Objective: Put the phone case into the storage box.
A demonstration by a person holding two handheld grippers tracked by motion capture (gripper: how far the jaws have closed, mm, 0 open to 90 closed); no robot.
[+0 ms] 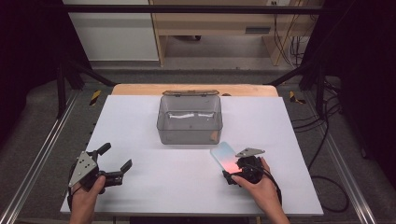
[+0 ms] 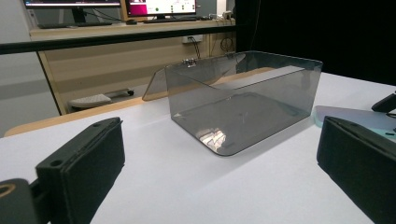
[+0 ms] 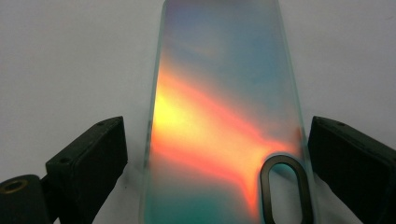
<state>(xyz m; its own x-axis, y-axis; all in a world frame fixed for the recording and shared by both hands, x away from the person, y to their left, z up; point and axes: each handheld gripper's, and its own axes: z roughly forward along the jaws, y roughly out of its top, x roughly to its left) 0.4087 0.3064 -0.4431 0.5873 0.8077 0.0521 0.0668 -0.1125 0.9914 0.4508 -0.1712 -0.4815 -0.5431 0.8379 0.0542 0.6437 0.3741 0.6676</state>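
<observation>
Your right gripper straddles the phone case at the frame's centre, jaws apart with gaps either side. Centre it, then squeeze gently. The left gripper, lower left, stands open.

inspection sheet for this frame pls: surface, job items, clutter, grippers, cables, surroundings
surface: white table, bare wood strip at far edge.
job's things: iridescent phone case flat on the table, camera cutout toward the right gripper; clear grey box, lid hinged back, near the far edge.
clutter: nothing seen.
grippers: left gripper open, nothing between the jaws; right gripper straddles the case, a gap shows at the left pad, so open.
cables: black cables on the floor at right.
surroundings: wooden desk behind, monitors on it.
</observation>
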